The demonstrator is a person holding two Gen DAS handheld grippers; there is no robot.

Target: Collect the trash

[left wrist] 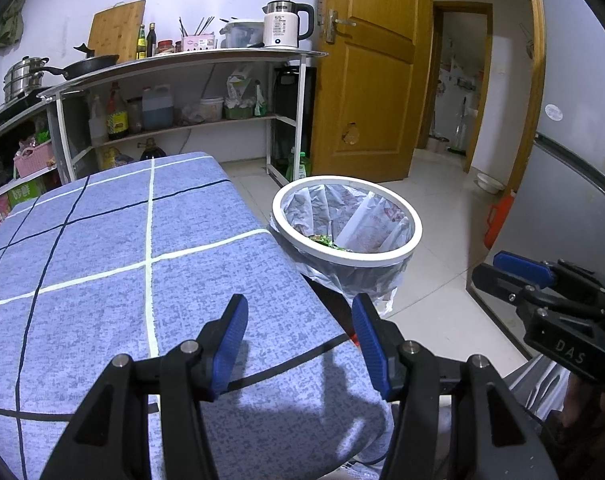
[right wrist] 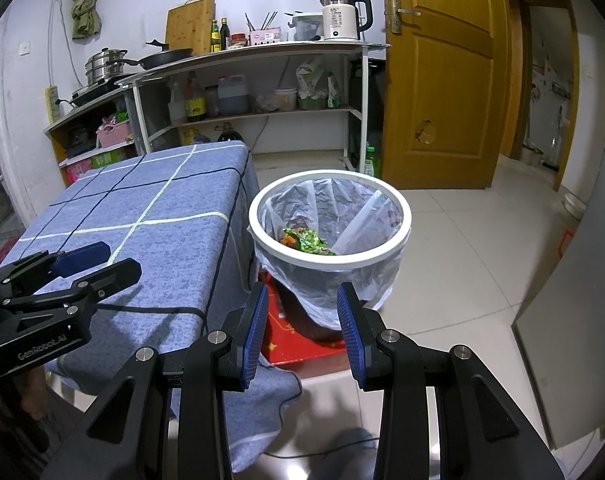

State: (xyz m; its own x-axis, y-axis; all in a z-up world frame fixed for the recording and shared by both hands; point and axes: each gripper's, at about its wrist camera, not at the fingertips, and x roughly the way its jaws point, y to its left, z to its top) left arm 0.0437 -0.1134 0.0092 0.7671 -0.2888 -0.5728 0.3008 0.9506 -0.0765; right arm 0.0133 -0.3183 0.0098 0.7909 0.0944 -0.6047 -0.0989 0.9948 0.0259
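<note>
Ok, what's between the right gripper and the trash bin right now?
Nothing solid. In the right wrist view the right gripper stands open and empty, with only air between it and the bin; below that gap are the bag's overhang and a red mat.

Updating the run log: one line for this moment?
left tongs: open, empty | right tongs: open, empty | green wrapper: in bin | tablecloth: bare

The white kettle (left wrist: 280, 26) at twelve o'clock reads "55" (smaller print illegible). The left gripper (right wrist: 98, 262) body reads "GenRobot.AI"; the right gripper (left wrist: 518, 270) body reads "DAS".
</note>
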